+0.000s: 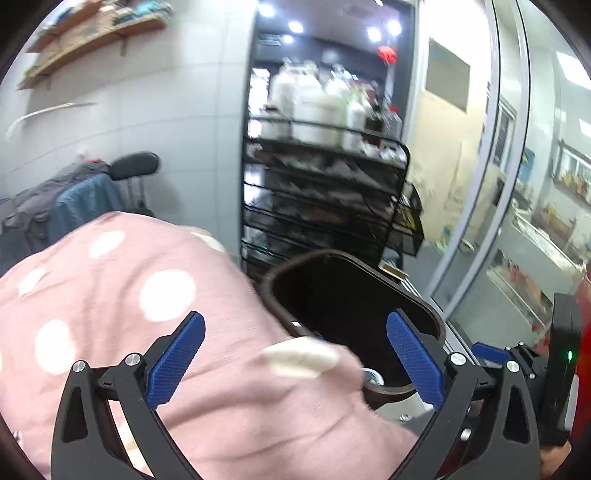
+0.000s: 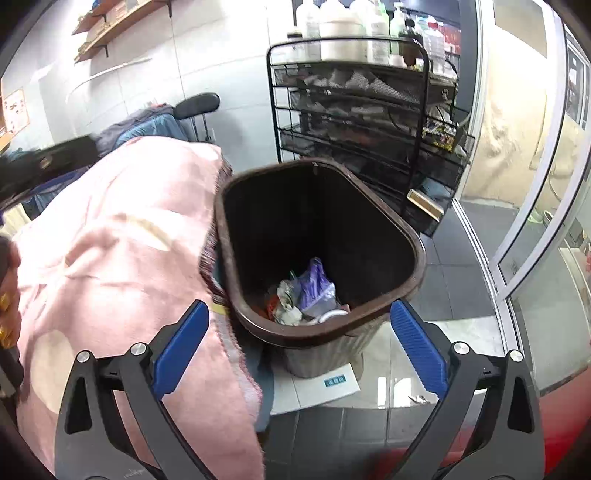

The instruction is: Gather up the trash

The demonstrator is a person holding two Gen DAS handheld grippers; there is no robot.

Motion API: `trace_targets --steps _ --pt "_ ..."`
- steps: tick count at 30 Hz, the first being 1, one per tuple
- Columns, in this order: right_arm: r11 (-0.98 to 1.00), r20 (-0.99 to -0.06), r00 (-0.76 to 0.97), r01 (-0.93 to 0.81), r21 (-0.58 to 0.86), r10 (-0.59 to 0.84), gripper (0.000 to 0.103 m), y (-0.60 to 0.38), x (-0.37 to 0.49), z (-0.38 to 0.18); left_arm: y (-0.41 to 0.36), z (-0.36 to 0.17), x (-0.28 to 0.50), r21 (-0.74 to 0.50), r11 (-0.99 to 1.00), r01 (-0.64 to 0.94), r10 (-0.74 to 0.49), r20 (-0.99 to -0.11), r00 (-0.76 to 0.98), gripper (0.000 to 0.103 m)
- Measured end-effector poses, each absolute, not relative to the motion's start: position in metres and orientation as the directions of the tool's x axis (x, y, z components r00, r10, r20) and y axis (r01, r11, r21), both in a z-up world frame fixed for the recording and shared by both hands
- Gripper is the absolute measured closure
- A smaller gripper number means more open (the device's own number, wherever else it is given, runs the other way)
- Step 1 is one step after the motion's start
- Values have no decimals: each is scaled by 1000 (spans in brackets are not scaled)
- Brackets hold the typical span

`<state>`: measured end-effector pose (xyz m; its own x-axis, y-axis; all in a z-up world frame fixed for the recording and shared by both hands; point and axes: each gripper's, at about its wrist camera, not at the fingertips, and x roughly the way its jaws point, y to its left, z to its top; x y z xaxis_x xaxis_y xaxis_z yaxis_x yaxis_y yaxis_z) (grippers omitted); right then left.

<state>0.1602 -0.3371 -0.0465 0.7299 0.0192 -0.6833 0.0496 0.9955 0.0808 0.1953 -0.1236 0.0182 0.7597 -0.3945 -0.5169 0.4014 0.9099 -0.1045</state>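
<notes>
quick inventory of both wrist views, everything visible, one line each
brown plastic trash bin: one, dark brown, on the floor beside the blanket
trash: several crumpled pieces, purple, white and red, at the bin's bottom
pink blanket with white spots: one, draped left of the bin
black wire rack: one, behind the bin, white bottles on top
wooden wall shelves: two, upper left
glass door: right side
left gripper: blue pads, open, empty
right gripper: blue pads, open, empty

We see the trash bin (image 2: 325, 236) on the floor, blanket (image 2: 122, 236) draped just left of it, touching its rim. Wire rack (image 2: 354, 110) stands behind the bin (bottles (image 2: 343, 22) on top); wrappers (image 2: 310, 291) lie inside.
</notes>
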Motion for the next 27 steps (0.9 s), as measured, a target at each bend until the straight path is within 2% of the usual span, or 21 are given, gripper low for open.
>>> trace_targets --steps 13,20,27 --pt "995 -481 873 -50 85 85 5 -272 118 -8 -40 28 116 -71 982 173 -187 -413 892 5" --pt "993 -372 921 -105 57 118 5 -234 86 10 -9 28 77 -99 994 46 -80 -373 924 5" --pt "994 -317 942 -110 27 113 5 -210 61 21 6 24 47 -95 995 -24 -10 -343 939 5"
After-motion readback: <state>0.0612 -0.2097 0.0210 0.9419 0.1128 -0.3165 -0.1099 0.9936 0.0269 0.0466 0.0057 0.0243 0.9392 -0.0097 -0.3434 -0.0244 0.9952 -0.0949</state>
